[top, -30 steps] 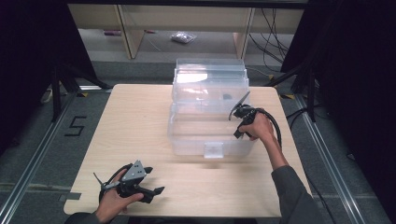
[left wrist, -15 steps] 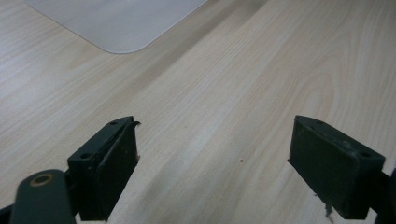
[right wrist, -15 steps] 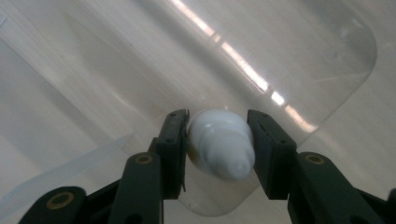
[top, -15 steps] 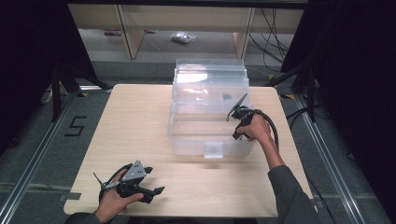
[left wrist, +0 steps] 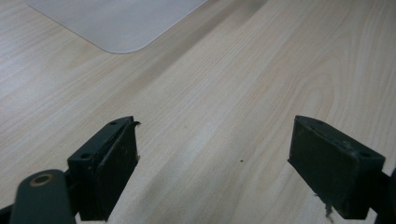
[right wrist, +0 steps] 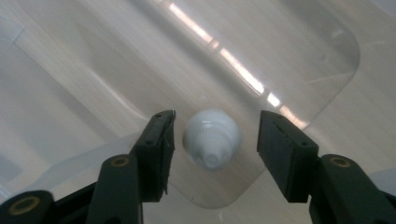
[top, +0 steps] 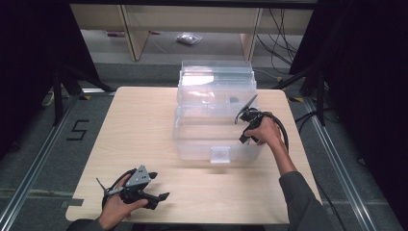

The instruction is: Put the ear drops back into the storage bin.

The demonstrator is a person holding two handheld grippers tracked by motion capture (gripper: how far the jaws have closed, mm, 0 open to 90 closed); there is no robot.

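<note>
Right claw [right wrist: 212, 140], just opening, straddles an unlabelled white bulb [right wrist: 212, 137]; left claw [left wrist: 212, 168] gapes over table [left wrist: 233, 93]

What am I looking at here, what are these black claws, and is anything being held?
A person sits at a wooden table with a hand-held two-jaw gripper in each hand. The high view is a fixed camera above the table. The other two pictures come from cameras riding on each gripper, looking along its black jaws.

The left gripper rests near the table's front edge, jaws wide apart over bare wood. The right gripper reaches into a clear plastic bin in the middle of the table. Its jaws have just been opening: a small white bulb-shaped object sits between them on the bin's floor, with a gap on both sides, so nothing is held.
</note>
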